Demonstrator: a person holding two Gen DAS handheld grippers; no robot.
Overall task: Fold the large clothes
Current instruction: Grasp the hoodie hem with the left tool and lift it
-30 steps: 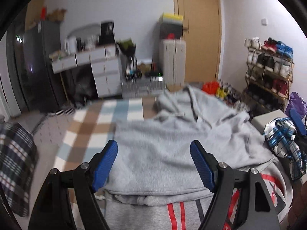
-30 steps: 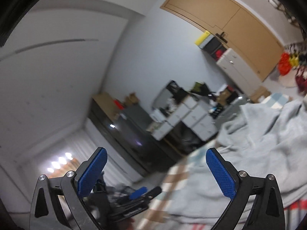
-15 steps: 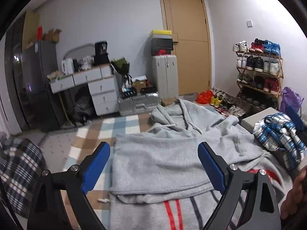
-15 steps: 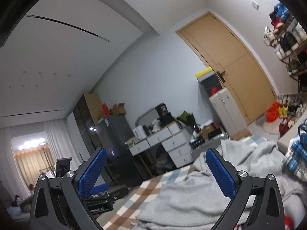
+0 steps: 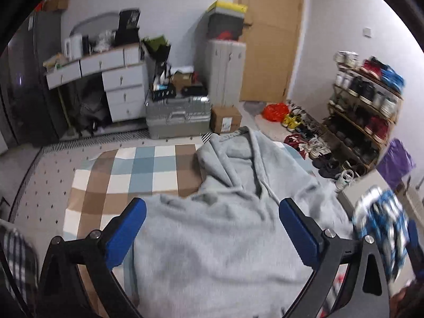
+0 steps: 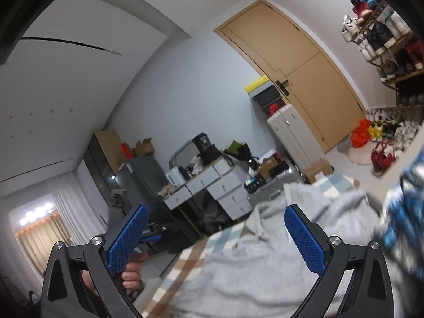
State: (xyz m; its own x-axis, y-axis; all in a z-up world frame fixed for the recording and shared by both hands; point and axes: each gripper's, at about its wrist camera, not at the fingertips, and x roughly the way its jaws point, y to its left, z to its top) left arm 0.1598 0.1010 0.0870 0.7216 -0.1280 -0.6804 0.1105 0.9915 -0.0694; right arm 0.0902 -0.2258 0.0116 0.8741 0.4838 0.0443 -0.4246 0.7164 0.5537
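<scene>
**Grey hoodie spread on the checked blanket, both grippers empty**

On the checked blanket (image 5: 137,169) in the left wrist view, a large grey hoodie (image 5: 225,238) lies spread out, its hood (image 5: 233,148) towards the far edge and a folded layer lying across the body. The left gripper (image 5: 212,228) is above the garment with its blue pads far apart and widening; the cloth shows between them, but neither pad presses on it. At the right edge lies a blurred blue-and-white plaid garment (image 5: 381,225), and a dark plaid cloth (image 5: 18,259) shows at the lower left. Beyond the blanket stand a silver case (image 5: 177,116), a white chest of drawers (image 5: 119,84), a wooden door (image 5: 267,34) and a shoe rack (image 5: 365,100).

In the right wrist view, the right gripper (image 6: 216,235) points roughly level across the room, its pads set wide with nothing between them. The grey hoodie (image 6: 265,265) fills the lower right, with the blue plaid garment (image 6: 405,212) blurred at its right. A person's hand (image 6: 132,270) shows behind the left finger, wrapped around a dark handle.
</scene>
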